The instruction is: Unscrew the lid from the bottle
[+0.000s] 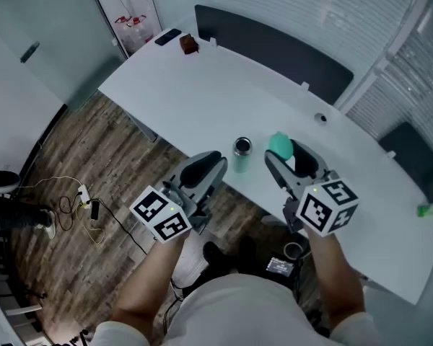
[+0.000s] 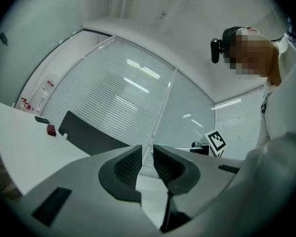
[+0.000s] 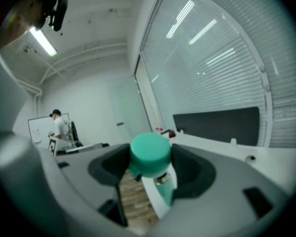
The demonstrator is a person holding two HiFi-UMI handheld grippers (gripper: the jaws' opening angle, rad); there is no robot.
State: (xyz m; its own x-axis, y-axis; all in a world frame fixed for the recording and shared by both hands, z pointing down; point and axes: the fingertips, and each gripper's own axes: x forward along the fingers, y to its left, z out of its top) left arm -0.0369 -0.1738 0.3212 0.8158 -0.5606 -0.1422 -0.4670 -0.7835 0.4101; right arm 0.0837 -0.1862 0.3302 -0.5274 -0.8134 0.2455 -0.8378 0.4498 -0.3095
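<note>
A small teal bottle (image 1: 241,161) stands upright near the front edge of the white table (image 1: 202,85), its metal mouth uncovered. The round green lid (image 1: 278,144) is off the bottle and to its right, with my right gripper (image 1: 285,153) shut on it. In the right gripper view the lid (image 3: 150,154) sits between the jaws of that gripper (image 3: 150,158), and the bottle (image 3: 165,191) shows below it. My left gripper (image 1: 218,161) hovers just left of the bottle, apart from it. In the left gripper view its jaws (image 2: 147,162) stand almost together with nothing between them.
A dark partition panel (image 1: 274,49) runs along the table's far side. A small red-brown object (image 1: 188,44) and a black flat item (image 1: 167,36) lie at the far left corner. Cables (image 1: 86,200) lie on the wooden floor. A person (image 3: 60,125) stands far off.
</note>
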